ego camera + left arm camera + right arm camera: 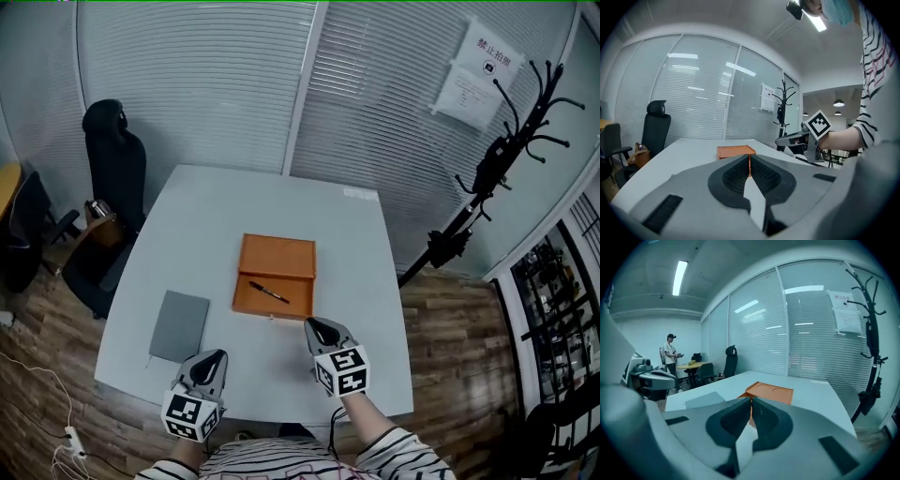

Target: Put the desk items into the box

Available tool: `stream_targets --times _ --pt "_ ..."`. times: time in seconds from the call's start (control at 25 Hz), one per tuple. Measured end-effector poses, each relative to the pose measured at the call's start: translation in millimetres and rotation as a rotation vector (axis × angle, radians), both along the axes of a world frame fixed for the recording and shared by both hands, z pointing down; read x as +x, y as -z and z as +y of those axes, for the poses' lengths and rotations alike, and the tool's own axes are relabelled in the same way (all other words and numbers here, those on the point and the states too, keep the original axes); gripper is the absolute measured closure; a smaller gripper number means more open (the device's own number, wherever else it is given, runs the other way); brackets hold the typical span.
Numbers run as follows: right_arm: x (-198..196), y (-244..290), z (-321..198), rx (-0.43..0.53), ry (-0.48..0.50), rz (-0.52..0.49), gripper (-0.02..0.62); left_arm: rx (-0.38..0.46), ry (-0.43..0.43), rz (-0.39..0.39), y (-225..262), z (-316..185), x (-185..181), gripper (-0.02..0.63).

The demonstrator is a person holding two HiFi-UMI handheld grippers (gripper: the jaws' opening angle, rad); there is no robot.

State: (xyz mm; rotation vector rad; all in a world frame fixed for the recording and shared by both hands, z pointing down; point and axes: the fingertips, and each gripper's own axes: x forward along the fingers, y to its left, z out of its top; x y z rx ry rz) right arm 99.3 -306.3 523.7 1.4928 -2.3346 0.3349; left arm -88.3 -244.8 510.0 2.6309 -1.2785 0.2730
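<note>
An open orange box [277, 256] lies mid-table on the white table [361, 244], its lid folded back. A black pen [269, 292] rests in its near half. Left of the box, a grey notebook [179, 324] lies flat. My left gripper [213, 360] hovers near the table's front edge, just below the notebook, shut and empty. My right gripper [317, 327] is just in front of the box, also shut and empty. The left gripper view shows the box [736, 151] beyond the closed tips. In the right gripper view both the box [770, 392] and the notebook [705, 399] are visible.
A black office chair [116, 161] stands at the table's far left corner, beside a low seat holding a brown bag [100, 223]. A black coat rack [495, 171] rises at the right. Glass walls with blinds close the back. A person [671, 352] stands far off.
</note>
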Motion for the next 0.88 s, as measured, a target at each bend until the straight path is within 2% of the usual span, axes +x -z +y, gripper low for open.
stream_targets --times 0.48,0.88 --pt "-2 36 89 0.102 -0.128 -0.111 0.566 0.014 -0.124 0.002 -3 43 1 0.577" --pt "-2 22 153 0.090 -0.213 -0.155 0.569 0.011 -0.151 -0.002 -7 77 -8 0.577"
